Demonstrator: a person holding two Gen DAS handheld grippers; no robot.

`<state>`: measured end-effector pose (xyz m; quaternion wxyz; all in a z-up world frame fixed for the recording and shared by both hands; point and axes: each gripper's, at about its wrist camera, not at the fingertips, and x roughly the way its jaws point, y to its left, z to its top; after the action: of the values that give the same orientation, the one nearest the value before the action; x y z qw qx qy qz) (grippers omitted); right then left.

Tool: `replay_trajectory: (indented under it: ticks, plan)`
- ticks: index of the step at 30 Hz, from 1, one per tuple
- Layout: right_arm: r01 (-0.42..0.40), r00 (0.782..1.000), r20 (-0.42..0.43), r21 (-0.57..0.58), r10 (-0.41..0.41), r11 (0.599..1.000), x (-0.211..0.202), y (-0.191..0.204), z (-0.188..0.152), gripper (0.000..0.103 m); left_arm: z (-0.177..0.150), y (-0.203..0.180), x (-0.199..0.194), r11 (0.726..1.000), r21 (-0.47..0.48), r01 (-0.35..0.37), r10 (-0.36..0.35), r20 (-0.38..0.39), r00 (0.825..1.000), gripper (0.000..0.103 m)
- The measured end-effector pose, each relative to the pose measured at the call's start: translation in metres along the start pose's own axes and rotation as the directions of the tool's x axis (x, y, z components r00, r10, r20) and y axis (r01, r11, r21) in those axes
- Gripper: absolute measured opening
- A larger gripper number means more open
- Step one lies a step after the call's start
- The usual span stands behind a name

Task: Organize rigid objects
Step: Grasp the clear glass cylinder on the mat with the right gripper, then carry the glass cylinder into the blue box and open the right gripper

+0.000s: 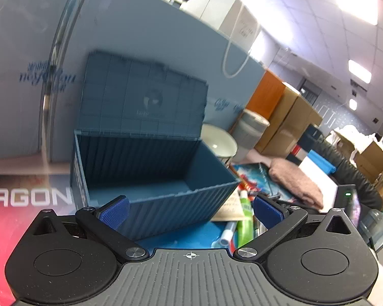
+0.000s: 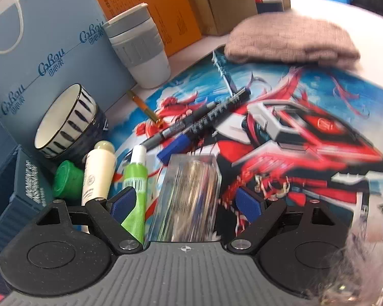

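The left gripper (image 1: 191,211) hangs released, nothing between its blue pads, aimed at a blue box (image 1: 150,168) shaped like a shipping container. The box stands with its lid (image 1: 143,97) tipped up and back against a pale blue bag (image 1: 140,38), and its inside looks empty. The right gripper (image 2: 186,201) is also unclenched: its pads stand apart on either side of a clear case (image 2: 189,193) lying on the printed mat (image 2: 306,132), and neither pad presses on it (the case is blurred, so what it contains cannot be told). Just left of the case lies a green tube (image 2: 135,178), partly under the left finger, then a cream tube (image 2: 98,173) and a green cap (image 2: 67,178) beside the corner of the box. Past them a striped bowl (image 2: 66,122) leans on its side against the bag. Further along the mat lie a black marker (image 2: 191,122), a blue-capped pen (image 2: 175,148) and a thin brush (image 2: 144,109), close together. A grey cup (image 2: 138,43) stands near the tabletop's far edge, by an orange carton (image 2: 150,7), and a folded pink cloth (image 2: 291,38) rests at the mat's far corner.
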<state>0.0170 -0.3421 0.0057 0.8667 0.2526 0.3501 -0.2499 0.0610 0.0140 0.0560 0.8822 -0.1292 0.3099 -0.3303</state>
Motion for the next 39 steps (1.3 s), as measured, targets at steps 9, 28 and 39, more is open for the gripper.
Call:
replay_trajectory:
  ticks: [9,28,39]
  plan:
    - [-0.019,1.0,-0.01,0.015,0.019,1.0,-0.008,-0.007,0.004,0.039,0.011,0.014,-0.022,0.998,-0.062,0.011,-0.006,0.08,0.997,0.103]
    - [-0.438,0.836,0.305,-0.132,0.457,0.889,-0.115,0.083,0.033,0.035,0.023,0.054,-0.031,0.978,-0.13,-0.163,0.178,0.115,0.977,0.103]
    - [-0.545,0.695,0.24,-0.438,0.678,0.715,-0.067,0.185,0.007,0.035,0.02,0.079,-0.014,0.967,-0.203,-0.154,0.168,0.055,0.984,0.103]
